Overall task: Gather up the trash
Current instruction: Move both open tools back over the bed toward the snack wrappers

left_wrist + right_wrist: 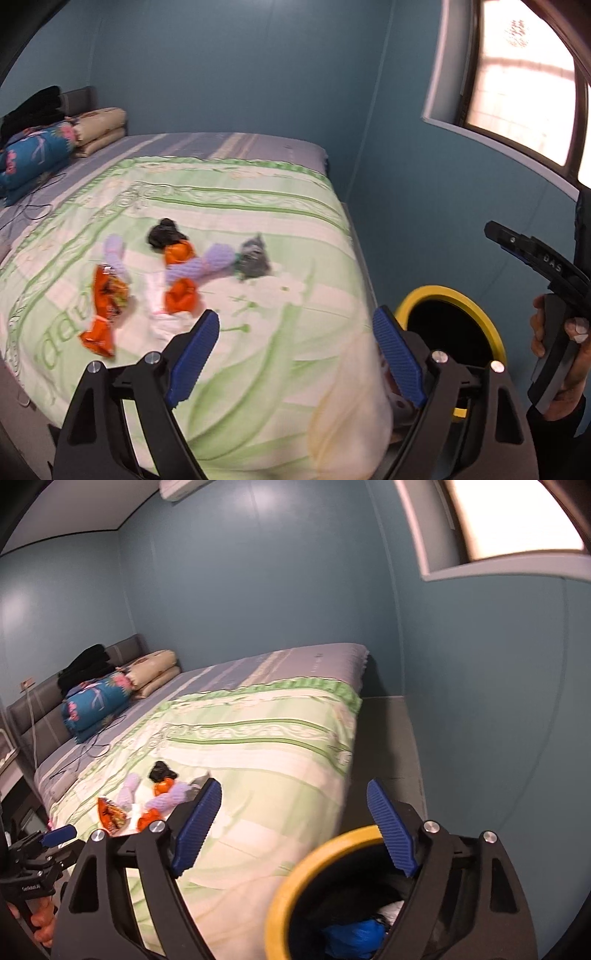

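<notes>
a: on the green-and-white bedspread (258, 206), around ten o'clock from the left gripper (295, 354), lies the trash: an orange snack wrapper (105, 306), crumpled orange pieces (181, 273), a black wad (164, 232), a grey wad (253, 256) and lilac knitted items (207, 264), all close together.

b: and the bin?

a: yellow-rimmed bin (476, 306) beside the bed, at about three o'clock of the left gripper. from the right wrist its rim sits at five o'clock, just under the right gripper (293, 829), with something blue (354, 938) and something white down inside.

b: are the tools holding anything?

a: no. both stand wide apart, blue pads bare, nothing between them.

b: what else shows?

a: a hand (554, 354) grips the right tool's handle at the far right of the left view. folded bedding (96, 701) is stacked at the headboard (37, 709), ten o'clock in the right view.
</notes>
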`<act>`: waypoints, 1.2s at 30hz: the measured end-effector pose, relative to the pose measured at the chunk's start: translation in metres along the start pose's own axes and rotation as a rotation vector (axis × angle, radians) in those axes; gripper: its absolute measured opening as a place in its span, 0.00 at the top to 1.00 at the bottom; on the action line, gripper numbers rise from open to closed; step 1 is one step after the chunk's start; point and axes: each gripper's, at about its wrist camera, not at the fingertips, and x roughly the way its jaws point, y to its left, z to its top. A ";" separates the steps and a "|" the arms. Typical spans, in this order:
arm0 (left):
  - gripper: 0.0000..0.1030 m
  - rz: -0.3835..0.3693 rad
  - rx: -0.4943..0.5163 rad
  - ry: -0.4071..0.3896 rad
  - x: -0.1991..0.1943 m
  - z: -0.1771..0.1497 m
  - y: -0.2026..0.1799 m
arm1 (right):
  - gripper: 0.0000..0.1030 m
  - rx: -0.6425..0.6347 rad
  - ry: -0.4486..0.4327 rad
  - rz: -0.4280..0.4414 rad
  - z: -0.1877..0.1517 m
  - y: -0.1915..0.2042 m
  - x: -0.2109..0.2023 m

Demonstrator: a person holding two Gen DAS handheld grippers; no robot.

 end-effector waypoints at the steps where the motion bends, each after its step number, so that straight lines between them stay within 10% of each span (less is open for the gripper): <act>1: 0.18 0.009 -0.005 -0.006 -0.002 0.001 0.004 | 0.24 -0.008 -0.001 0.013 0.002 0.007 0.002; 36: 0.16 0.264 -0.237 0.014 0.006 -0.019 0.186 | 0.19 -0.157 0.196 0.175 0.010 0.166 0.147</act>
